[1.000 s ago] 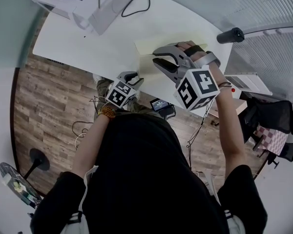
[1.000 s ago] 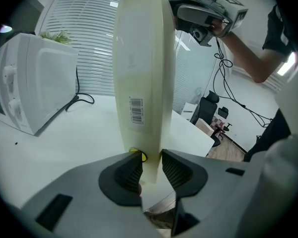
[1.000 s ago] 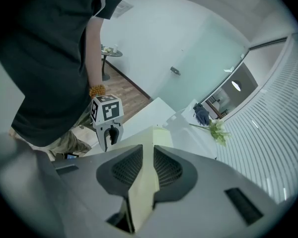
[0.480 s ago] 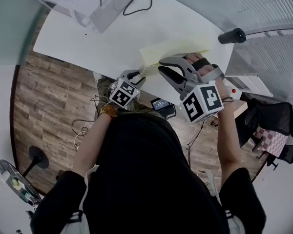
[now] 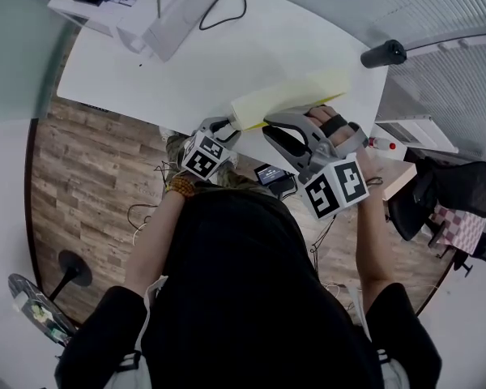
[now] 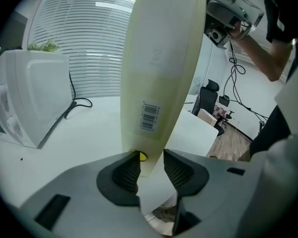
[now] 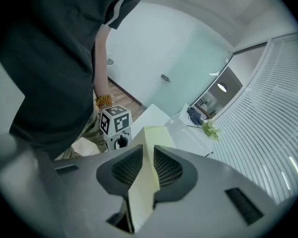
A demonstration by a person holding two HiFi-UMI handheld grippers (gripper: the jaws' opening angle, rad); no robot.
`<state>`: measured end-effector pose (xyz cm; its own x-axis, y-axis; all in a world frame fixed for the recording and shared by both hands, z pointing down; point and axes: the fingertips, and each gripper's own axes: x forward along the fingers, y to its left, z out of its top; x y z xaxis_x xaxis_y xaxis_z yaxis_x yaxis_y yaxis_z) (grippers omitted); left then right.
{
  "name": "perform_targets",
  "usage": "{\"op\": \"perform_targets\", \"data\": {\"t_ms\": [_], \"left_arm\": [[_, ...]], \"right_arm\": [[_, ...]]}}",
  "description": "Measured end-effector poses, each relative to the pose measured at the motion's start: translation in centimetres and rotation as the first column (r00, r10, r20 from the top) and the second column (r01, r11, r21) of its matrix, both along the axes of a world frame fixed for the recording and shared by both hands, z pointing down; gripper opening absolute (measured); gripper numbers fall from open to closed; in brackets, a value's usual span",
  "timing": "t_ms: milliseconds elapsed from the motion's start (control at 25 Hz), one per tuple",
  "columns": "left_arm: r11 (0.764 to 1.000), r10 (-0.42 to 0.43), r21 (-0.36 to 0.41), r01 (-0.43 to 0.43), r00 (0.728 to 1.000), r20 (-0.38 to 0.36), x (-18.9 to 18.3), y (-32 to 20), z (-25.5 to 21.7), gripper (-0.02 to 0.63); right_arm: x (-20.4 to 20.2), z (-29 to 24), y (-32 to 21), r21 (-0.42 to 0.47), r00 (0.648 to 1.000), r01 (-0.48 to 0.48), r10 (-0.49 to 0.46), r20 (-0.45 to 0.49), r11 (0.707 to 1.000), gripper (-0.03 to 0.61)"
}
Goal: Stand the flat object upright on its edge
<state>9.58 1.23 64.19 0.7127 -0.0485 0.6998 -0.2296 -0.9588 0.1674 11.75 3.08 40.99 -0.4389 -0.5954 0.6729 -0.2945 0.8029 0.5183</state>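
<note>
Clamping flat yellow object [image 5: 292,96] edgewise, right hand-held gripper [image 5: 266,126], white table [image 5: 227,47] beyond

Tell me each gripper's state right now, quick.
Left gripper: jaws open, have just been opening; corner of the flat yellow object between them, not pressed.
Right gripper: jaws closed on the flat yellow object.

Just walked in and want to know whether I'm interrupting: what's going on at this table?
A person is working a pale yellow flat object with a gripper in each hand, at the near edge of the white table. The right gripper is clamped on it. The left gripper has one end of it between its jaws, which have just been opening and leave a gap beside it. The object looks tipped up towards its edge but is not yet standing on its own.
</note>
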Motion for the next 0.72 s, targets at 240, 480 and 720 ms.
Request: {"op": "perform_targets", "data": {"t_ms": [240,480,720], "left_arm": [[1.000,0.021,-0.017,-0.021,0.999,-0.045,-1.4,0.1,-2.1,0.153],[0.995,-0.098,-0.009,0.099,0.965,-0.241,-3.2,-4.0,-8.2,0.165],[0.957,-0.289,-0.120,0.266,0.804,-0.520,-2.4,-11.9,-16.5,0.143]], "right_arm": [[0.3,-0.3,-0.4,0.052,0.997,-0.056,0.054,0.049,0.997,0.061],[1.7,-1.7,-1.2,0.130,0.963,-0.217,0.191,0.191,0.967,0.120],[8.7,-4.9,-1.0,0.146,0.668,-0.643,0.457,0.587,0.752,0.124]]}}
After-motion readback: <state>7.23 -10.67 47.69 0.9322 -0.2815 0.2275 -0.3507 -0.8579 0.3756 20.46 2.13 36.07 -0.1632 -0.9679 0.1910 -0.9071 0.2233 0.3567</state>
